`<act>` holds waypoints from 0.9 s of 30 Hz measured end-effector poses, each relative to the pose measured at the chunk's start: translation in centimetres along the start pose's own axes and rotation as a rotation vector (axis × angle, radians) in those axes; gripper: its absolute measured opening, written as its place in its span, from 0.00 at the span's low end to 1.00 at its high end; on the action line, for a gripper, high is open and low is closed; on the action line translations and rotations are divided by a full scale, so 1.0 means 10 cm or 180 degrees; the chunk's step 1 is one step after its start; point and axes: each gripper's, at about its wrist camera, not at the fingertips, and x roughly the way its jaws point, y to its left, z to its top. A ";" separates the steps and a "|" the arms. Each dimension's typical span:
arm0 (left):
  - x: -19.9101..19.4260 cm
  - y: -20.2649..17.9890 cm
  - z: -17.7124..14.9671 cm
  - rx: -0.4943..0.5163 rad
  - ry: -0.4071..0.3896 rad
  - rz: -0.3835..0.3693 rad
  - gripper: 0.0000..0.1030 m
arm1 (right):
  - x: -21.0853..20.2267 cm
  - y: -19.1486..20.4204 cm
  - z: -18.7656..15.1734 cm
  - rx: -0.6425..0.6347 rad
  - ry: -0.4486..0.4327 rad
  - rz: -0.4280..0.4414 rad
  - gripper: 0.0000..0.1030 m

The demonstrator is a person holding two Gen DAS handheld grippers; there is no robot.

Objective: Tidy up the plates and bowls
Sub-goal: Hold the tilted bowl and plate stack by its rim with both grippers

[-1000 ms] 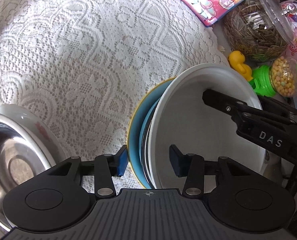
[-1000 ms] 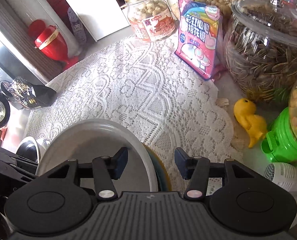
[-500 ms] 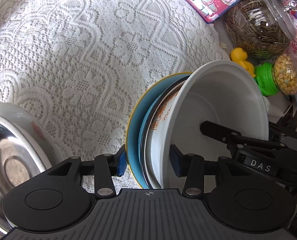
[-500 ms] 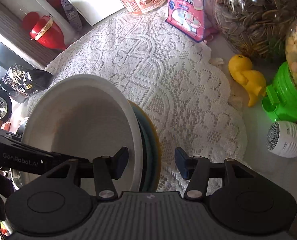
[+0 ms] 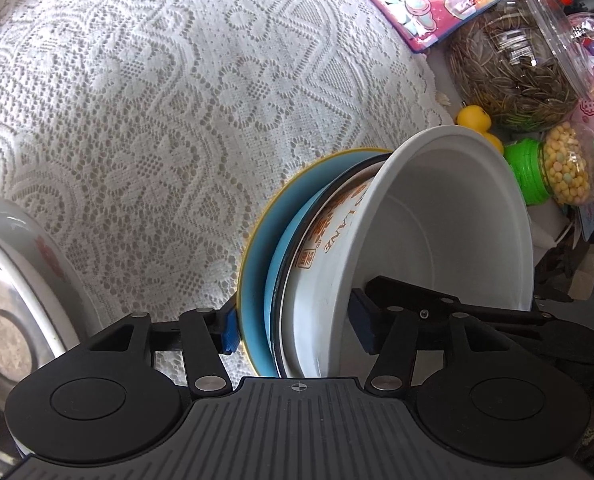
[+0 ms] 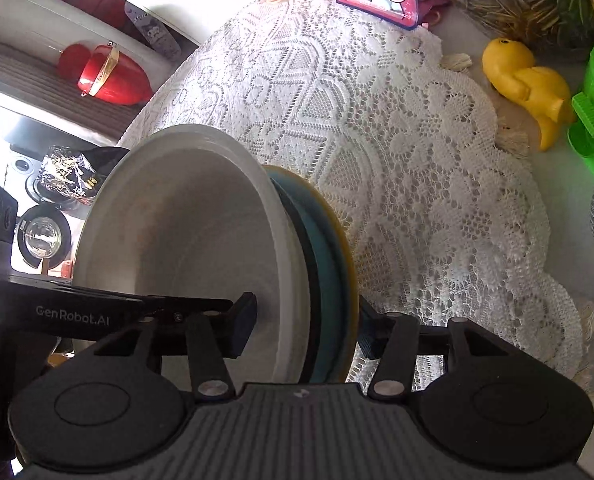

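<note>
Your stack of dishes stands on edge over the lace cloth (image 5: 145, 112): a white bowl (image 5: 449, 220) nested against a lettered bowl (image 5: 329, 248), then a blue plate (image 5: 257, 280) with a yellow rim. Your left tongs (image 5: 295, 330) straddle the stack, their jaws opening, the pads clear of it. Your right tongs (image 6: 303, 326) are clenched across the same stack, one pad inside the white bowl, the other behind the plate. A steel bowl (image 5: 13, 312) sits on the bench to the left.
</note>
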 end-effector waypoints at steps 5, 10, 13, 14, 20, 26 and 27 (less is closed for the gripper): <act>0.01 0.01 0.02 0.0022 0.0058 -0.0042 0.58 | -0.01 0.02 0.01 -0.0024 0.0004 -0.0015 0.48; 0.03 -0.03 0.03 0.0194 0.0112 -0.0038 0.58 | -0.01 0.01 0.02 0.0008 0.0004 0.0002 0.48; 0.00 -0.06 0.03 0.0221 0.0118 0.0034 0.56 | -0.01 0.02 0.01 0.0031 -0.0014 -0.0021 0.48; -0.02 -0.08 0.03 0.0235 0.0104 0.0079 0.54 | -0.01 0.02 0.01 0.0039 -0.0021 -0.0035 0.48; -0.12 -0.19 0.00 0.0355 -0.0039 0.0387 0.43 | -0.01 0.06 0.02 0.0025 -0.0038 -0.0105 0.49; -0.12 -0.31 -0.01 0.0525 -0.0048 0.0655 0.46 | -0.02 0.09 0.00 -0.0031 -0.0063 -0.0146 0.49; -0.12 -0.34 -0.02 0.0561 -0.0054 0.0699 0.47 | -0.01 0.09 0.00 -0.0036 -0.0066 -0.0147 0.49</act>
